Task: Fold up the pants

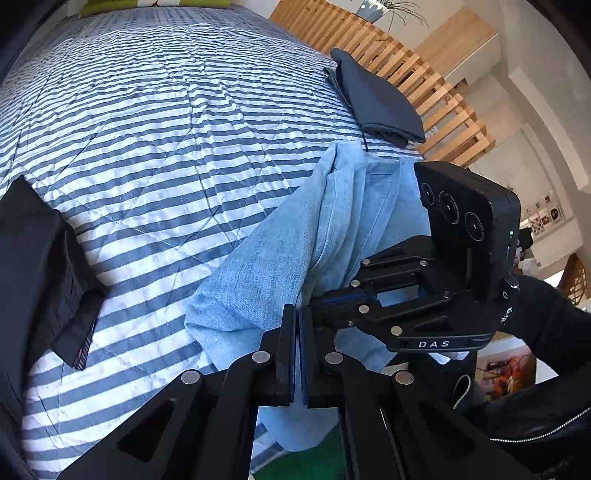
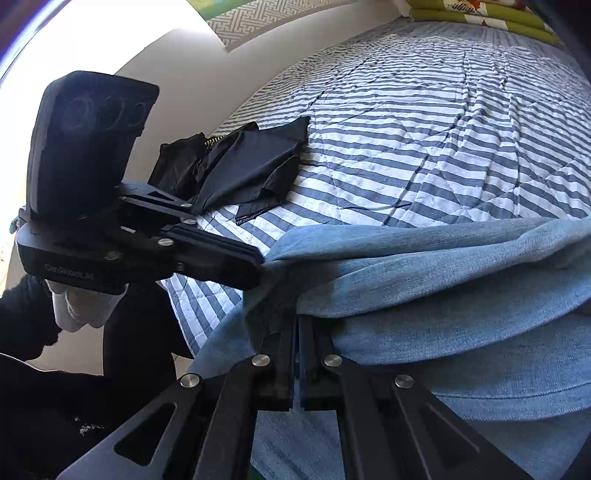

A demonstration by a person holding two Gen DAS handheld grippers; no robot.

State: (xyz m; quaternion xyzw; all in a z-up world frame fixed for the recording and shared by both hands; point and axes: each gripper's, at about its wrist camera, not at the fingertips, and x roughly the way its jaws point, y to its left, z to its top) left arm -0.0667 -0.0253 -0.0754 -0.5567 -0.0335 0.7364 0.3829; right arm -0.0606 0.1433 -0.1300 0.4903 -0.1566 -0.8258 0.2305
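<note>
step: both tongs grip pants, left tongs (image 1: 297, 325) and right tongs (image 2: 295, 328) clamped on light denim pants (image 1: 258, 266) at near bed (image 1: 147, 147) edge | next: likely spread them flat on bed

We counted one pair of light blue jeans (image 1: 258, 266) on one striped quilt (image 1: 155, 122); two dark garments lay there, one folded (image 1: 376, 96) and one crumpled (image 2: 243, 166); two grippers, left (image 1: 297, 314) and right (image 2: 297, 325); one potted plant (image 1: 384, 9).
</note>
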